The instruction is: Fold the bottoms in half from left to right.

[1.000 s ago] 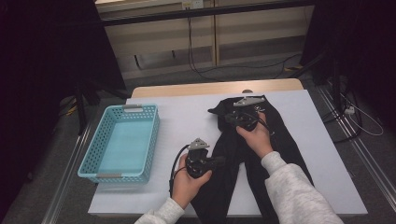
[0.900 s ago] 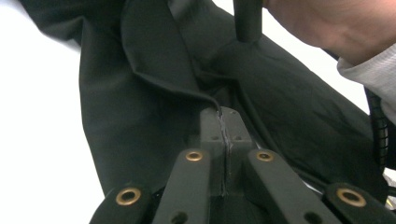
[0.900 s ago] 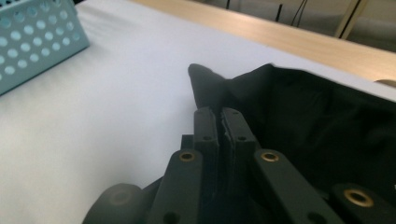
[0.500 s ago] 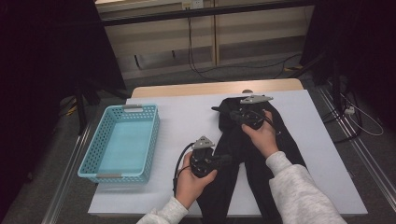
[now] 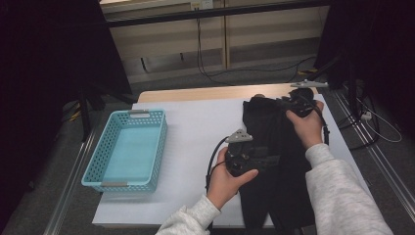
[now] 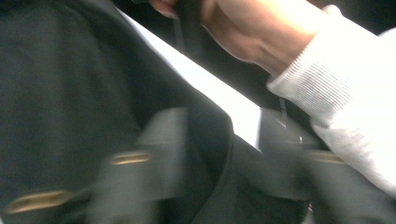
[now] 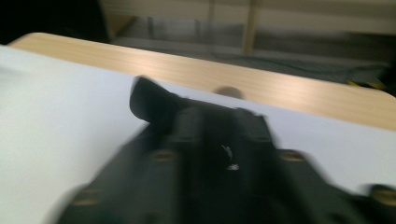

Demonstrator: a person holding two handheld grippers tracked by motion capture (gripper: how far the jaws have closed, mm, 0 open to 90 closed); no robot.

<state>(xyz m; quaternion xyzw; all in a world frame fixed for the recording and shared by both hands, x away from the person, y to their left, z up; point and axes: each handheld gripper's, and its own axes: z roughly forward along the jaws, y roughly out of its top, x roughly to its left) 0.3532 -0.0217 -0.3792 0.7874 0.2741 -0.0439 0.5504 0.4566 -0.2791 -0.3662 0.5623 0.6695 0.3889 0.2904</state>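
Black trousers (image 5: 274, 161) lie lengthwise on the white sheet (image 5: 195, 137) that covers the wooden table (image 5: 195, 93), on its right half, with the waistband at the far end and the legs running toward the person. The left gripper (image 5: 259, 161) sits at the trousers' left edge near mid-length, held in the left hand (image 5: 227, 178); its jaws have just been opening, and in the left gripper view they stand apart over the dark cloth — the blur does not show whether a fold lies between them. The right gripper (image 5: 281, 104) is at the far end, over the waistband, held in the right hand (image 5: 306, 125); its jaws too have just been opening. In the right gripper view the waistband lies ahead of them, one corner lifted off the sheet — whether the pads press on it cannot be told. A light-blue basket (image 5: 105, 147) stands on the sheet's left side, well apart from the trousers.
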